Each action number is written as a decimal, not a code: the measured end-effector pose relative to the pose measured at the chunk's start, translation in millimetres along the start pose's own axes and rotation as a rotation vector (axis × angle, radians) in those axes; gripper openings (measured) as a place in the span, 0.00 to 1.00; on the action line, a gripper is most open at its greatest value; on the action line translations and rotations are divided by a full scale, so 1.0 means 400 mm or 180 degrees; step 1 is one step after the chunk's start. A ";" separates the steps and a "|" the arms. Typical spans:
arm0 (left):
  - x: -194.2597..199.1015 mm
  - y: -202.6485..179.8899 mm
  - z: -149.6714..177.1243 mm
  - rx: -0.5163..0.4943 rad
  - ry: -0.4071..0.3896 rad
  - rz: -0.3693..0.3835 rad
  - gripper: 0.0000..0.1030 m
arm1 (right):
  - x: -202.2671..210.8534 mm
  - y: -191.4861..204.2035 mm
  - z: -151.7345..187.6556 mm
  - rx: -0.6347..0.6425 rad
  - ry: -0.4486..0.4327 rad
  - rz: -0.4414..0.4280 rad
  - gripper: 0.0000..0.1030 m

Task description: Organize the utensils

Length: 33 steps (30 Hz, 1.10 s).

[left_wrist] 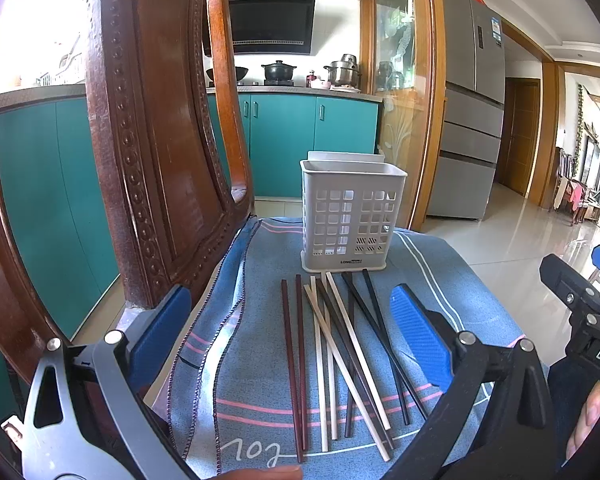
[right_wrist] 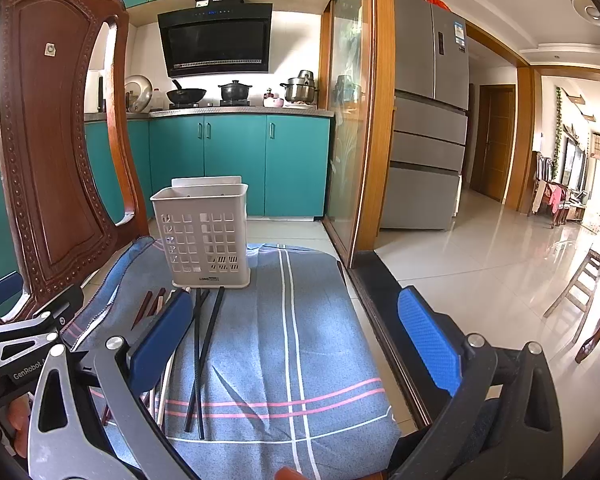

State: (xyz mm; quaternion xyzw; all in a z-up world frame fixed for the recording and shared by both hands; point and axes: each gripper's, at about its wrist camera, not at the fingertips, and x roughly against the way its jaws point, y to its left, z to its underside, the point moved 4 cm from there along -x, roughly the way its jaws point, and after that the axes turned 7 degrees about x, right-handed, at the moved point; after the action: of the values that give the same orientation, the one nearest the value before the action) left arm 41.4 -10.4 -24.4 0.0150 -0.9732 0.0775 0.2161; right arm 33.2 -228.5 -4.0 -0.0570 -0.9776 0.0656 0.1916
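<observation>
Several chopsticks lie side by side on a blue cloth point(left_wrist: 440, 280): a reddish-brown pair point(left_wrist: 294, 360), cream ones point(left_wrist: 342, 340) and black ones point(left_wrist: 380, 328). A white slotted utensil holder point(left_wrist: 350, 220) stands upright just behind them, empty as far as I can see. My left gripper point(left_wrist: 292, 340) is open and empty, its blue pads either side of the chopsticks and above them. My right gripper point(right_wrist: 296, 344) is open and empty over bare cloth, right of the black chopsticks point(right_wrist: 204, 344) and in front of the holder point(right_wrist: 204, 232).
The cloth point(right_wrist: 320, 320) covers a seat with a carved wooden chair back point(left_wrist: 140, 140) close on the left. The seat's right edge drops to a tiled floor point(right_wrist: 480, 260). Kitchen cabinets, a stove with pots and a fridge stand far behind.
</observation>
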 end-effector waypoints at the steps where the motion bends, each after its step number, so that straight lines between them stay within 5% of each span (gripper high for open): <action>1: 0.000 0.000 0.000 0.0002 0.0000 0.0002 0.97 | 0.000 0.000 0.000 -0.0001 0.0000 -0.0001 0.98; 33: 0.003 -0.010 0.005 -0.0023 -0.0004 0.0007 0.97 | -0.004 -0.003 0.011 -0.0009 0.0011 0.0006 0.98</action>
State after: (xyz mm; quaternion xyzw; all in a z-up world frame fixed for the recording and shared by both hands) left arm 39.6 -14.8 -25.0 0.0132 -0.9736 0.0741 0.2154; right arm 32.8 -230.2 -8.4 -0.0584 -0.9773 0.0643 0.1931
